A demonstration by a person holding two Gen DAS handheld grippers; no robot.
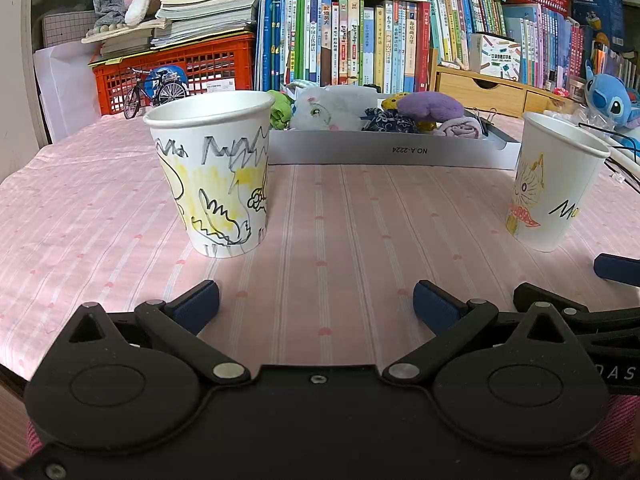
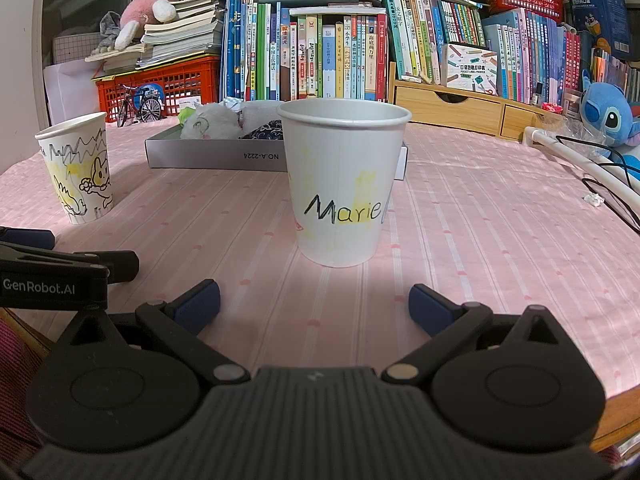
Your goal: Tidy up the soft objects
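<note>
Left wrist: left tongs (image 1: 316,300) apart, empty, low over pink tabletop (image 1: 340,216). Soft toys (image 1: 430,106) heaped in grey tray (image 1: 392,152), straight ahead past doodled cup (image 1: 212,172).

Right wrist: right tongs (image 2: 314,300) apart, empty. "Marie" cup (image 2: 342,184) directly ahead, blocking the tray (image 2: 216,158); toys (image 2: 212,122) ahead-left. Left tongs likely have the clearer line.

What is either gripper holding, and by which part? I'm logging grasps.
Nothing is held. The left gripper and the right gripper are both open over the tablecloth.
</note>
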